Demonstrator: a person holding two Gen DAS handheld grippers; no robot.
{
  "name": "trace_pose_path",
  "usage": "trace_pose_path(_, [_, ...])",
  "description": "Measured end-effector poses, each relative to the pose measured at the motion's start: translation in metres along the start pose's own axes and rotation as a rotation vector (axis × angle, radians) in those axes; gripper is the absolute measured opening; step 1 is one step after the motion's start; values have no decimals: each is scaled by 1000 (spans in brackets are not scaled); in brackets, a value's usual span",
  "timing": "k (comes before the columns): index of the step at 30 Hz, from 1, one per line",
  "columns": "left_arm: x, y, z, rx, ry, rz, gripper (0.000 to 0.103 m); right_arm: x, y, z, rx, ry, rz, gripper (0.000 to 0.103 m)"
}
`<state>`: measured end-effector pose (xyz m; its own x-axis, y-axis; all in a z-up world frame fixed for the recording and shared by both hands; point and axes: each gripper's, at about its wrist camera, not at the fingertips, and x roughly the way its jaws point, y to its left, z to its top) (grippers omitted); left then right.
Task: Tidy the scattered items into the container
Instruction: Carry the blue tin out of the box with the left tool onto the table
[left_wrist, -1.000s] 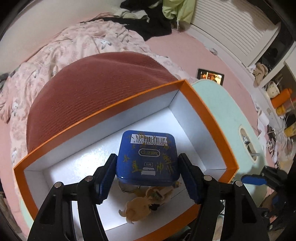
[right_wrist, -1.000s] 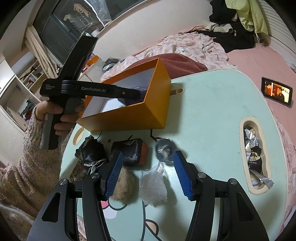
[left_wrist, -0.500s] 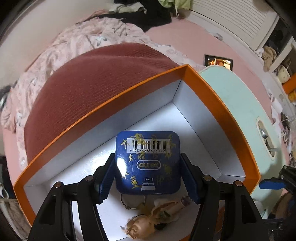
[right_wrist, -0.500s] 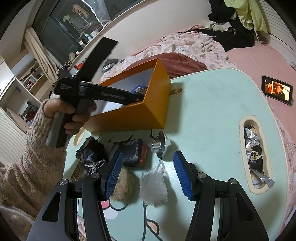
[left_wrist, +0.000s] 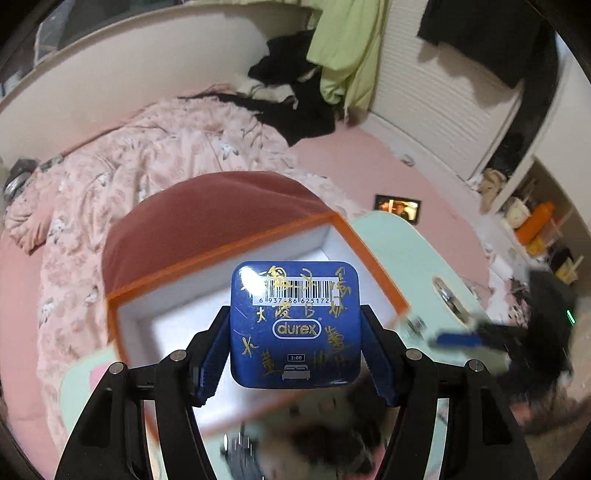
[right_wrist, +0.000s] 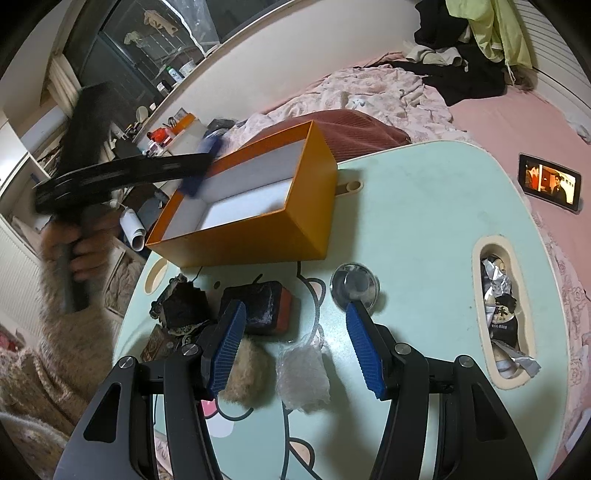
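Left wrist view: left gripper (left_wrist: 295, 349) clamps blue tin (left_wrist: 295, 325) by its two sides between blue pads (left_wrist: 212, 360), tin raised above orange box (left_wrist: 369, 254). Right gripper (right_wrist: 293, 347) half-spread, empty, hovering over clear plastic bag (right_wrist: 303, 374) near table's (right_wrist: 424, 229) near edge; box sits at table's far-left corner.

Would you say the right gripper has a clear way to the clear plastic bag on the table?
Probably yes: the right gripper is empty, and the clear plastic bag lies uncovered between its fingers.
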<state>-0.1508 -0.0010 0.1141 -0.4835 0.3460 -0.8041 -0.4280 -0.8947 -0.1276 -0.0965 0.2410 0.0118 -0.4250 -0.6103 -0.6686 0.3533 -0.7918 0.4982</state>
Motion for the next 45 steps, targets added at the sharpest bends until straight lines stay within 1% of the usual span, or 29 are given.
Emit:
trace_pose_path(4, [-16,3,-43,-17,23,-1,65,0,5,5,-10,3,-6,57])
trace_pose_path(7, [-14,1,-72,-44,45,-3,65,-1,8,12,-17,-3,-1,57])
trace_pose_path(11, [-4,-1,-104,-111,69,-43,65,0,20,27,-63,-11,-13,57])
trace_pose_path(14, [1,-8,-118,-121,56,-57,65,2,30,47,-95,-18,-27,57])
trace_pose_path(18, [2,-20,-131,-111,32,-62,65,15,47,76,-123,10,-51,57])
trace_pose_path(20, [5,-25,-135,-94,37,-68,65,29,58,92,-129,56,-52,57])
trace_pose_path(23, [6,-31,-137,-60,21,-51,65,62,73,110,-128,174,-46,57])
trace_pose_path(26, [7,-34,-141,-46,30,-41,66,96,87,116,-151,296,-56,57])
trace_pose_path(28, [8,-32,-143,-57,33,-42,67,122,93,115,-160,413,-64,51])
trace_pose_path(30, [8,-27,-146,-75,35,-42,68,137,94,111,-163,482,-76,51])
trace_pose_path(31, [7,-25,-148,-83,33,-43,68,143,96,110,-179,505,-92,51])
trace_pose_path(34, [3,-19,-151,-107,16,-51,69,149,97,110,-213,534,-151,51])
trace_pose_path(37, [-2,-14,-151,-129,-16,-54,76,147,91,114,-227,522,-223,51])
trace_pose_path(39, [-4,-10,-148,-145,-39,-53,77,145,88,115,-236,542,-244,50])
trace_pose_path(42, [-6,-8,-146,-157,-50,-63,78,152,85,113,-235,625,-214,51])
trace_pose_path(45, [-6,-9,-145,-154,-51,-62,78,163,75,115,-157,705,-118,51])
